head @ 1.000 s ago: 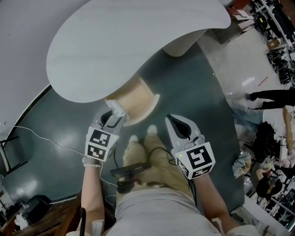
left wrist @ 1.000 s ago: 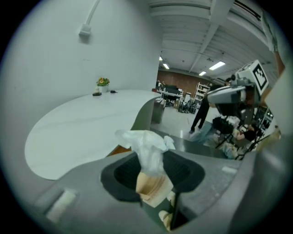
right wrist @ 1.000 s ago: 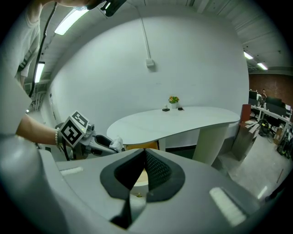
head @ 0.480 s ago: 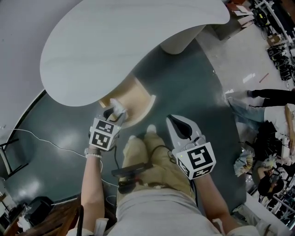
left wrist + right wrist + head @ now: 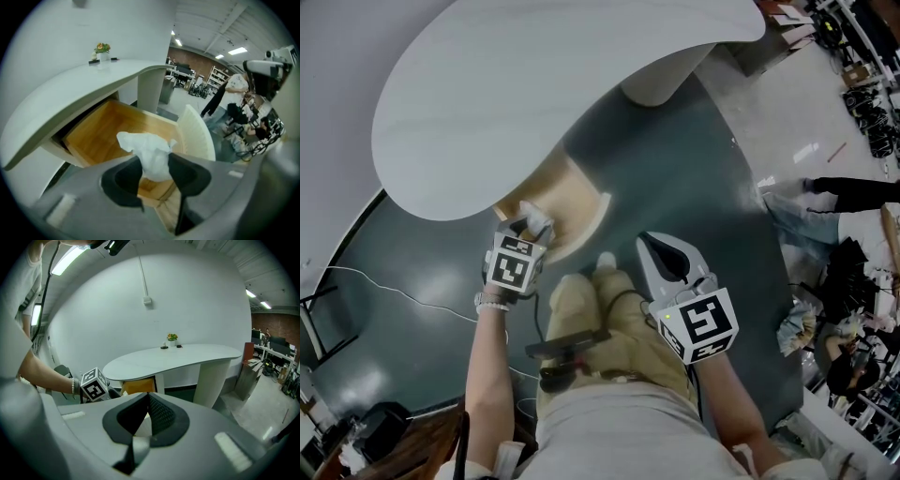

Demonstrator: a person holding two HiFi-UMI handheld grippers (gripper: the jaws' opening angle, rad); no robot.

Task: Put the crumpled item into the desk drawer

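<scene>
A crumpled white paper (image 5: 147, 152) sits between the jaws of my left gripper (image 5: 154, 164), both pads touching it while the jaws are opening. It hangs over the front of the open wooden drawer (image 5: 103, 131) under the white desk (image 5: 70, 89). In the head view the left gripper (image 5: 525, 230) reaches over the drawer (image 5: 572, 202), with the paper (image 5: 536, 223) at its tip. My right gripper (image 5: 664, 248) hangs back to the right of the drawer, shut and empty, its tips (image 5: 146, 420) meeting.
The drawer's white ribbed front (image 5: 199, 136) stands to the right of the paper. The desk's pedestal (image 5: 661, 84) stands farther back. A small plant (image 5: 101, 48) sits on the desk. A thin cable (image 5: 394, 286) lies on the dark floor at left. People (image 5: 853, 192) stand at far right.
My left gripper has moved forward with the paper, from the drawer's front edge to over its opening. The right gripper has stayed put.
</scene>
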